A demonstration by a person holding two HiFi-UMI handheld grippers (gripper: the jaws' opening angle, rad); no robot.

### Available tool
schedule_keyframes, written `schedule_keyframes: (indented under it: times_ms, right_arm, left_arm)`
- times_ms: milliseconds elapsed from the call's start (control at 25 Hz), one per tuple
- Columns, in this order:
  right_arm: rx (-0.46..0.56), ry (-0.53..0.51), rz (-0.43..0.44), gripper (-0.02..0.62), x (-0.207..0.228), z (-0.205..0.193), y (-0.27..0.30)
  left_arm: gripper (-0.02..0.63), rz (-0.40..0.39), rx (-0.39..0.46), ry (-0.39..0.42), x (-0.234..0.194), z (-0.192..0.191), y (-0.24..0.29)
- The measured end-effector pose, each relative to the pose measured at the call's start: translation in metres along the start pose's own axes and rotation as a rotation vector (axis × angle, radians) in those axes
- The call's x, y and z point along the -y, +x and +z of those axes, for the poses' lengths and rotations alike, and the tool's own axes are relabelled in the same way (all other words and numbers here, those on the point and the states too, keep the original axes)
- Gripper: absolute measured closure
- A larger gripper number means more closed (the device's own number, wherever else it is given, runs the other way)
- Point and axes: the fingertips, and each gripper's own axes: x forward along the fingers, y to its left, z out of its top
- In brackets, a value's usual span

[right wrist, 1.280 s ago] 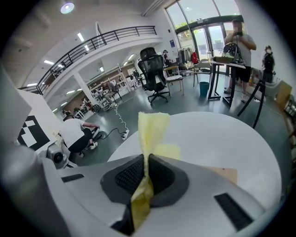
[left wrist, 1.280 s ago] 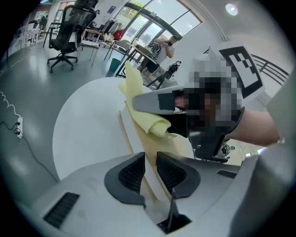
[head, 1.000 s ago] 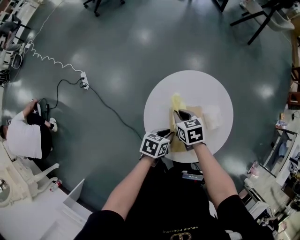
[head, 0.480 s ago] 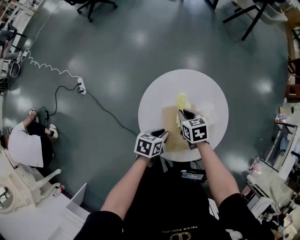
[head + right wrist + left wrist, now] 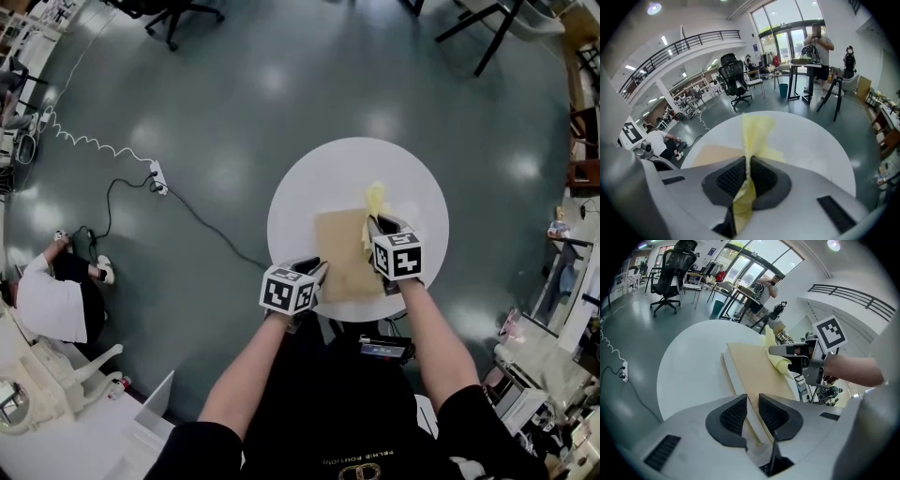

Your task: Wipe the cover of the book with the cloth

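Book (image 5: pixel 342 253) wiping is the step under way, judging from how the two tools are sitting. The right hand-held gripper (image 5: pixel 375 223) is clamping the yellow cloth (image 5: pixel 375 199) tightly between its jaws. In the right gripper view a strip of cloth is standing up beyond the pads and a tail is hanging out behind them. The cloth's free end is lying at the book's far right corner, partly on the tan cover and partly spilling past it.

The left hand-held gripper (image 5: pixel 319 267) is sitting at the book's near left edge. In the left gripper view its jaws are drawn almost together, with the pale page edge running into the narrow gap between them. It appears to be pinching that edge and steadying the book.

The book is lying flat, cover up, on the round white bench (image 5: pixel 319 183), toward the person's side of it. Bare bench is showing on the book's far side and to its left.

Most of the cover, from the cloth toward the book's left edge, is showing no cloth on it, so I judge the wipe to be only partly done. The next move is calling for the right hand-held gripper to lower the cloth flat and drag it across the cover. The left one meanwhile needs to be keeping the book from sliding.
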Motion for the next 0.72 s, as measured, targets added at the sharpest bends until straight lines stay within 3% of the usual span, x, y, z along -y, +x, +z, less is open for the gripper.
schedule_keyframes:
  times_ms: [320, 720]
  right_arm:
    - [-0.004, 0.030, -0.038, 0.517, 0.019, -0.003, -0.006]
    - [0.042, 0.018, 0.013, 0.517, 0.000, 0.010, -0.017]
  left_arm:
    - [0.523, 0.009, 0.000, 0.006, 0.000, 0.000, 0.001]
    - [0.525, 0.010, 0.019, -0.007, 0.001, 0.001, 0.002]
